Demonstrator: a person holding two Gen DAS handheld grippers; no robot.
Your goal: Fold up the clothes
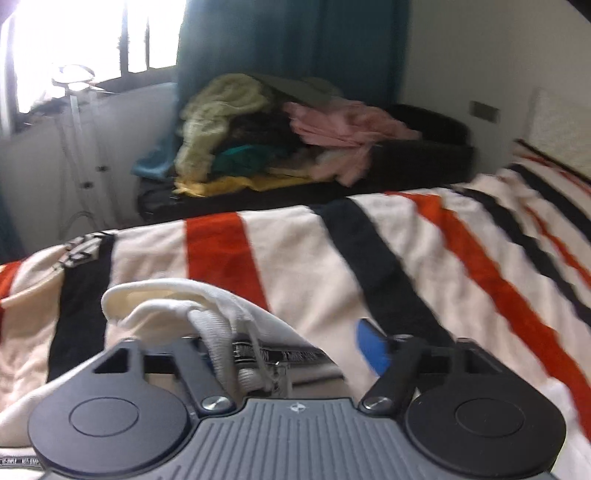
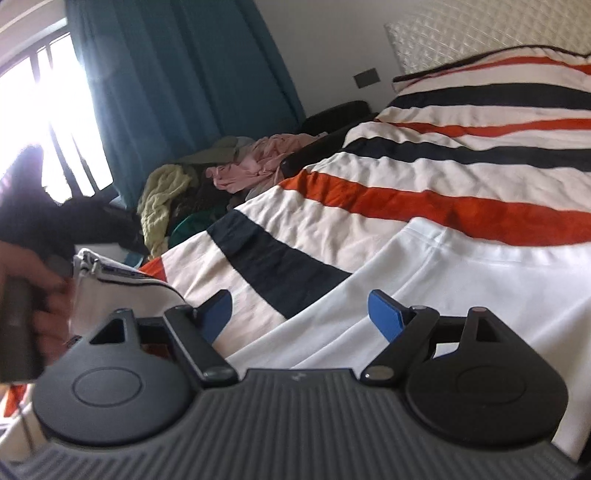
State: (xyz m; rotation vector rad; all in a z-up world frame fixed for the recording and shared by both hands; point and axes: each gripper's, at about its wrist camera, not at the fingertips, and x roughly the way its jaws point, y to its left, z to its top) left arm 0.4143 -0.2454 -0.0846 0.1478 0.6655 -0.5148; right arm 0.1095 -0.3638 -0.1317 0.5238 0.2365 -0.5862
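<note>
A white garment (image 1: 166, 306) with a printed waistband and drawstring is bunched up just ahead of my left gripper (image 1: 295, 345). Its folds drape over the left finger and hide it. The right blue pad (image 1: 373, 347) stands far from the cloth, so the jaws are open and nothing is pinched. In the right wrist view the same white garment (image 2: 480, 280) lies spread on the striped bedspread (image 2: 443, 166). My right gripper (image 2: 301, 314) hovers open over its edge with nothing between its pads. At the left a person's hand (image 2: 48, 299) holds the other gripper beside the raised waistband (image 2: 110, 275).
The bedspread (image 1: 406, 240) has white, orange and black stripes. Beyond the bed, a heap of loose clothes (image 1: 277, 140) (image 2: 240, 162) sits on a dark bench. A teal curtain (image 1: 295, 44), a bright window (image 1: 92, 33) and a white cabinet (image 1: 55, 166) stand behind.
</note>
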